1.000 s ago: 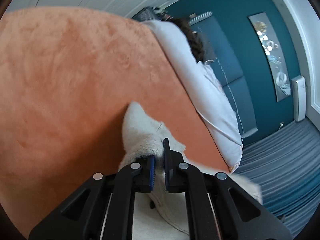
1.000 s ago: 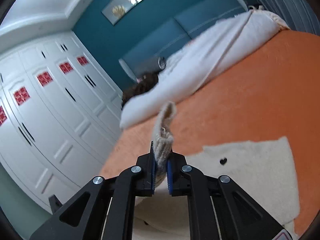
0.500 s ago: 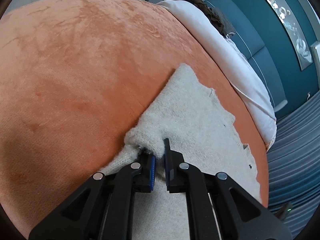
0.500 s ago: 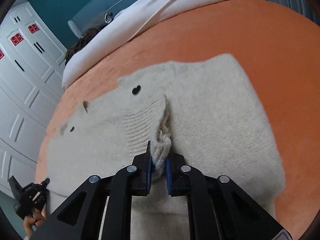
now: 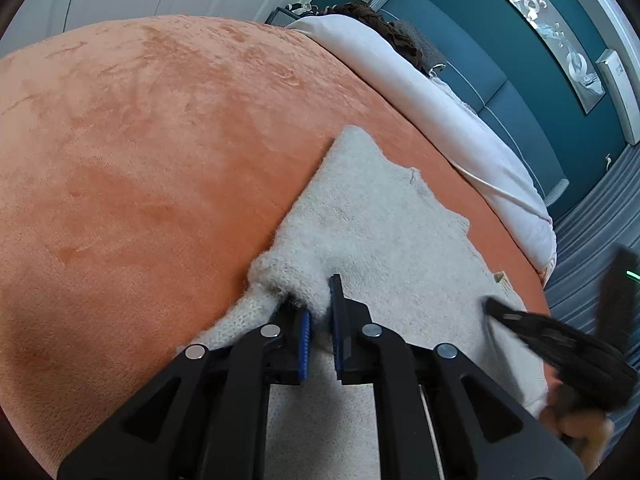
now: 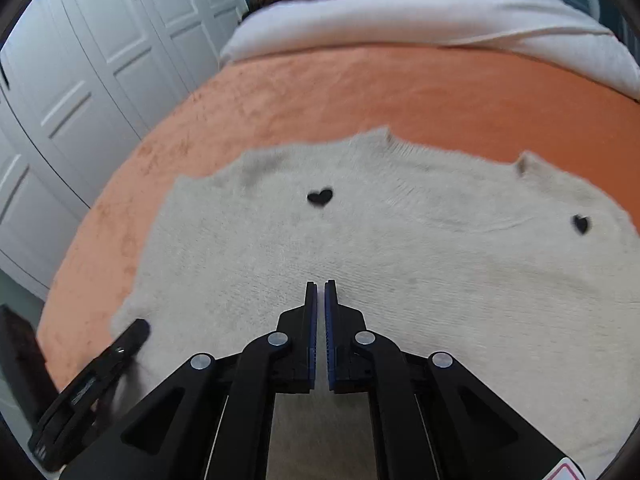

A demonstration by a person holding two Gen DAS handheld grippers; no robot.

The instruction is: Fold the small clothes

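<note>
A cream knit sweater (image 6: 440,280) with small black hearts (image 6: 320,197) lies spread flat on the orange blanket (image 6: 400,92). My right gripper (image 6: 320,292) hovers over its middle, shut, with nothing between the pads. My left gripper (image 5: 320,300) is shut on a bunched bit of the sweater's (image 5: 380,220) left edge, low over the blanket (image 5: 140,160). In the right wrist view the left gripper (image 6: 132,336) shows at the sweater's lower left corner. The right gripper (image 5: 560,344) appears blurred at the right of the left wrist view, with a hand (image 5: 580,424) under it.
A white duvet (image 6: 440,16) lies across the head of the bed, with a dark brown ruffled thing (image 5: 380,28) behind it. White wardrobe doors (image 6: 100,60) stand beside the bed. A teal wall (image 5: 520,60) and striped carpet (image 5: 592,220) lie past the bed's far side.
The right gripper let go of the sweater fold it held, closed empty and swung down over the garment. The sweater went from lifted to lying flat. The left gripper sank, still gripping the edge.
</note>
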